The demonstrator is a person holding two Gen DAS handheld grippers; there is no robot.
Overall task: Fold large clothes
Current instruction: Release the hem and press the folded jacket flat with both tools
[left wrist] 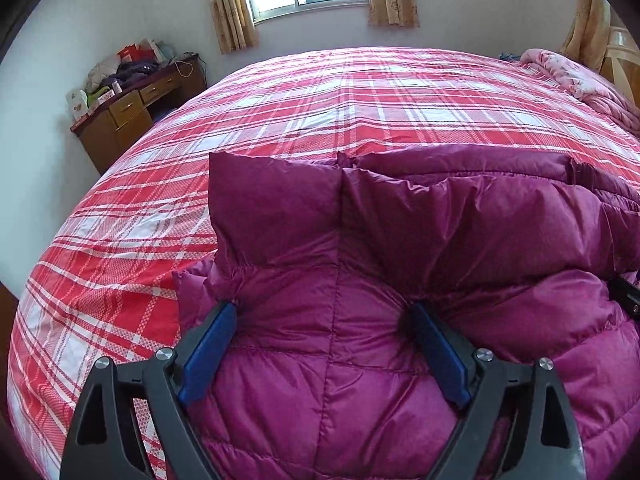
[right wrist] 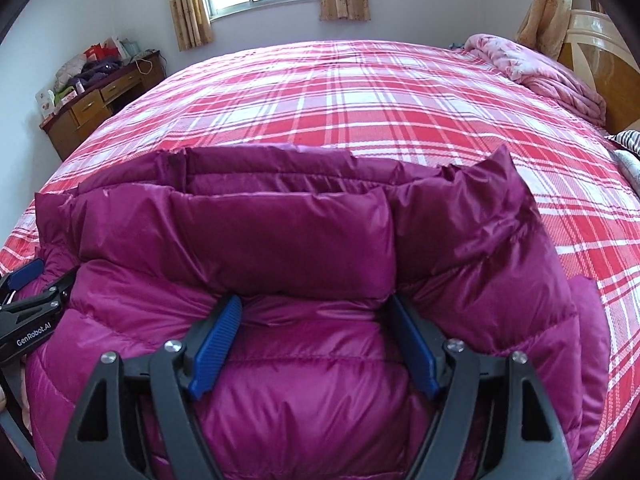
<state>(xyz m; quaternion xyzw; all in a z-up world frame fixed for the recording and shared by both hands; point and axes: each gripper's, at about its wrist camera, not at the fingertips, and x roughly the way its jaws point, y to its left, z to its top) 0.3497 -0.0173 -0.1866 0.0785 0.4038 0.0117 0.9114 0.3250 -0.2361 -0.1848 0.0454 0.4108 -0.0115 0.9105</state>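
- Your left gripper (left wrist: 322, 312) has its jaws spread wide, pressing into the purple jacket (left wrist: 400, 280), which bulges between them.
- Your right gripper (right wrist: 316, 306) is likewise spread, with jacket padding filling the gap.
- Ahead of both jaws, the folded jacket lies on the plaid bed (right wrist: 360, 100).

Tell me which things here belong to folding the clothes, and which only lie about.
For the job:
- puffy magenta quilted down jacket
- left gripper, open
- right gripper, open
- red-and-white plaid bed cover

Lying about:
- pink folded floral quilt
- brown wooden desk
- yellow patterned curtains
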